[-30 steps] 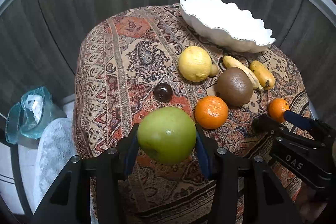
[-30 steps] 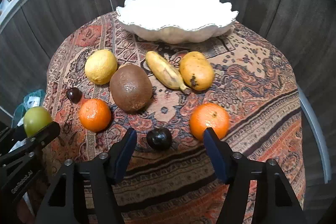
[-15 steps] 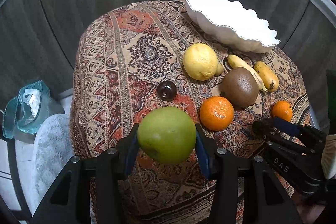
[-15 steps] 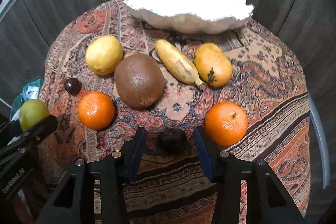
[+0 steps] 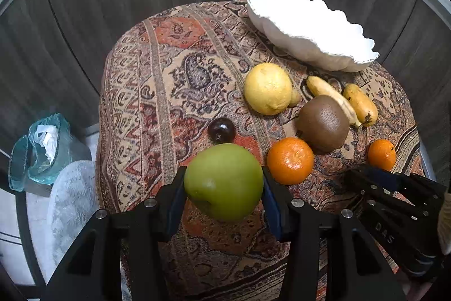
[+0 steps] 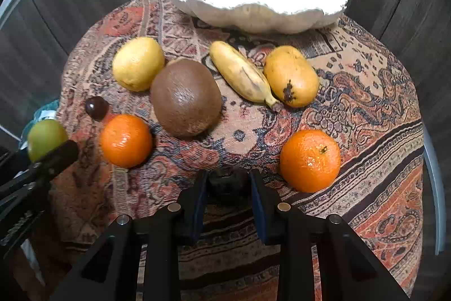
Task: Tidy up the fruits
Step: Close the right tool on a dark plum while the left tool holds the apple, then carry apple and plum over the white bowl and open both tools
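The round table [image 5: 157, 92] under its patterned cloth drops off on every side to dark panelled walls, and beyond its left edge sit a teal bag [image 5: 42, 148] and a pale towel [image 5: 70, 202] lower down. The left half of the cloth is bare, the widest open room for moving. At the near left edge the left gripper [image 5: 224, 182] holds a green apple [image 5: 224, 181] clamped between its pads, raised above the cloth. Just beyond the apple lies a dark plum [image 5: 221, 129], alone. To the right a lemon [image 5: 267, 89] sits mid-table, with a tangerine [image 5: 290, 160] nearer and a brown kiwi [image 5: 324, 123] close behind it; these three crowd the middle. Further right a banana [image 6: 242, 72] and a mango [image 6: 291, 75] lie side by side, touching near the banana's stem, between the kiwi and the white scalloped bowl [image 6: 253, 16] at the far edge; the bowl shows no fruit inside. The right gripper [image 6: 228, 182] is closed on a second dark plum [image 6: 225, 181] low on the near cloth, its pads against both sides. Just to its right rests a second tangerine [image 6: 310, 160], near the right pad. Beyond that, the right side of the cloth lies open out to the edge.
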{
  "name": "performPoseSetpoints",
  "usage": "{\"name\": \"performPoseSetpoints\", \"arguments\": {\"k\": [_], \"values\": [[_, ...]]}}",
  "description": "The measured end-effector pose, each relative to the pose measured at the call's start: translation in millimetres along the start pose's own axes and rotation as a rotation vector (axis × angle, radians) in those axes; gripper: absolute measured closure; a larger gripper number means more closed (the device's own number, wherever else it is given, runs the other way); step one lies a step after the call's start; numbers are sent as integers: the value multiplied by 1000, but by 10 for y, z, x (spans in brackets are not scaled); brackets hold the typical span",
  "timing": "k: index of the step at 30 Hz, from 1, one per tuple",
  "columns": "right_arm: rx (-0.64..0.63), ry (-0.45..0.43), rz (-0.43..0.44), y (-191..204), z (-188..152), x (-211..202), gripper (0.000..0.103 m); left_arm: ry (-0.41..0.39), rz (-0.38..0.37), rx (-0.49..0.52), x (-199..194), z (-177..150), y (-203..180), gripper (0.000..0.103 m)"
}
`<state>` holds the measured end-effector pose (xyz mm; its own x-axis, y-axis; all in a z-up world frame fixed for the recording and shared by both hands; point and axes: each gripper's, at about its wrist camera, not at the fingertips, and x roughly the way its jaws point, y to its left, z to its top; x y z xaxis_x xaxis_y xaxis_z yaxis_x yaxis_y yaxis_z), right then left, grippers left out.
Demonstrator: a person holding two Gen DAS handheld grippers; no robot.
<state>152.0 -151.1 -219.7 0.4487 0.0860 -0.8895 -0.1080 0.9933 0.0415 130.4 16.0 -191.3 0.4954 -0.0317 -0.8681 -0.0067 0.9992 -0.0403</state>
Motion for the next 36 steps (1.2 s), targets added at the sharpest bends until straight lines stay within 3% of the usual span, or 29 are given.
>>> {"name": "performPoseSetpoints", "arguments": {"k": [11,22,30,36], "values": [[54,-62,43,-192,239,-438,73,-52,-26,55,-238,352,-289,55],[87,-176,14,-459,791,-717,73,-129,-63,65,-411,976,-484,55],[88,-245,-21,-641,1233,-803,73,-174,-73,88,-347,1536,-582,55],[106,-247,-39,-774,1525,-695,73,-161,-71,112,-144,1828,-664,55]]}}
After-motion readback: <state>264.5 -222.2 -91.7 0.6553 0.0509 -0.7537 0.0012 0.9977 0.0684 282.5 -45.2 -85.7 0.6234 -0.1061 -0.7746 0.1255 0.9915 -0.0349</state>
